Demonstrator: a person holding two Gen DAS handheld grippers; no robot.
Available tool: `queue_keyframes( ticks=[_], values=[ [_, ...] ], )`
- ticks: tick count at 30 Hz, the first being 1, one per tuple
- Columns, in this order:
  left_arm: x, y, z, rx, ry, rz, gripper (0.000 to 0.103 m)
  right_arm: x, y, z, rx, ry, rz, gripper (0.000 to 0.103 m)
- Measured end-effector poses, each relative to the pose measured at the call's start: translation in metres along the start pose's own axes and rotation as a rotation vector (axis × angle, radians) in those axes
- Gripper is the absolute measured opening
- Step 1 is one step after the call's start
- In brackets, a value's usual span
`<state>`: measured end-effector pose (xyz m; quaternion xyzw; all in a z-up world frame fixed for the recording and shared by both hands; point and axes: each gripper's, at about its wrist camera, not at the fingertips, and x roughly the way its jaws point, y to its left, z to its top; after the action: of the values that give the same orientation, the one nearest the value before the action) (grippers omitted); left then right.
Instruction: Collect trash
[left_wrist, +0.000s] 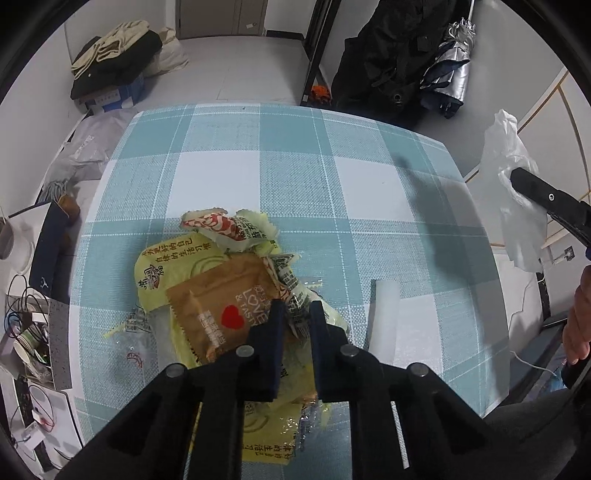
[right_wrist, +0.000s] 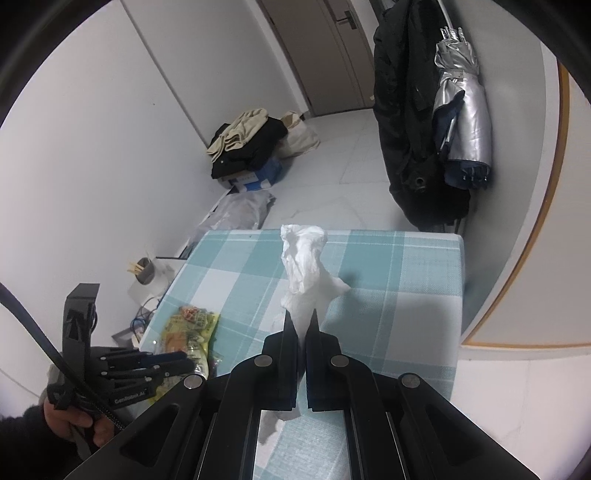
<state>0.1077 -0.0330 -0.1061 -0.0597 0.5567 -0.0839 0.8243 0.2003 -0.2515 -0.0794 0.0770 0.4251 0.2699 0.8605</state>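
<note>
The surface (left_wrist: 295, 177) wears a woven, matt checked cloth. The wrappers (left_wrist: 221, 295) look like glossy, crinkled plastic film, one brown and paper-like. The tissue (right_wrist: 304, 266) is soft, crumpled white paper. Both tools are matt black plastic with dull metal pins.

My left black two-finger gripper (left_wrist: 297, 314) is squeezed shut on the pile of yellow and brown snack wrappers (left_wrist: 221, 295). My right black two-finger gripper (right_wrist: 300, 321) pinches a crumpled white tissue (right_wrist: 304, 266), held up high.

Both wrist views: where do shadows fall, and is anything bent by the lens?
Left wrist view: a dark shadow crosses the teal checked tablecloth, and its far edge curves. Right wrist view: the crumpled white tissue throws a shadow to its right; the wall bows outward.
</note>
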Motion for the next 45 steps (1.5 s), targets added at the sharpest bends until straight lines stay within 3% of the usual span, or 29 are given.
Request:
queue_keyframes(
  ticks=[11, 28, 35, 36, 38, 40, 45],
  values=[
    [-0.006, 0.005, 0.001, -0.032, -0.001, -0.063, 0.003, 0.0, 0.009, -0.001, 0.014, 0.005, 0.008, 0.003],
    [-0.035, 0.016, -0.009, -0.07, -0.064, -0.186, 0.003, -0.025, 0.027, -0.008, 0.089, -0.08, -0.026, 0.003],
    [-0.036, 0.027, -0.012, -0.13, -0.067, -0.209, 0.003, -0.021, 0.032, -0.011, 0.085, -0.059, -0.043, 0.003],
    [-0.033, 0.027, -0.011, -0.133, -0.056, -0.21, 0.005, -0.02, 0.032, -0.011, 0.08, -0.058, -0.043, 0.003],
    [-0.022, 0.025, -0.008, -0.147, -0.033, -0.192, 0.019, -0.019, 0.034, -0.01, 0.064, -0.055, -0.04, 0.003],
    [-0.016, 0.025, -0.007, -0.158, -0.033, -0.183, 0.043, -0.016, 0.033, -0.009, 0.057, -0.049, -0.04, 0.003],
    [-0.001, 0.015, -0.001, -0.144, -0.017, -0.114, 0.045, -0.016, 0.026, -0.008, 0.058, -0.044, -0.027, 0.003]
  ],
)
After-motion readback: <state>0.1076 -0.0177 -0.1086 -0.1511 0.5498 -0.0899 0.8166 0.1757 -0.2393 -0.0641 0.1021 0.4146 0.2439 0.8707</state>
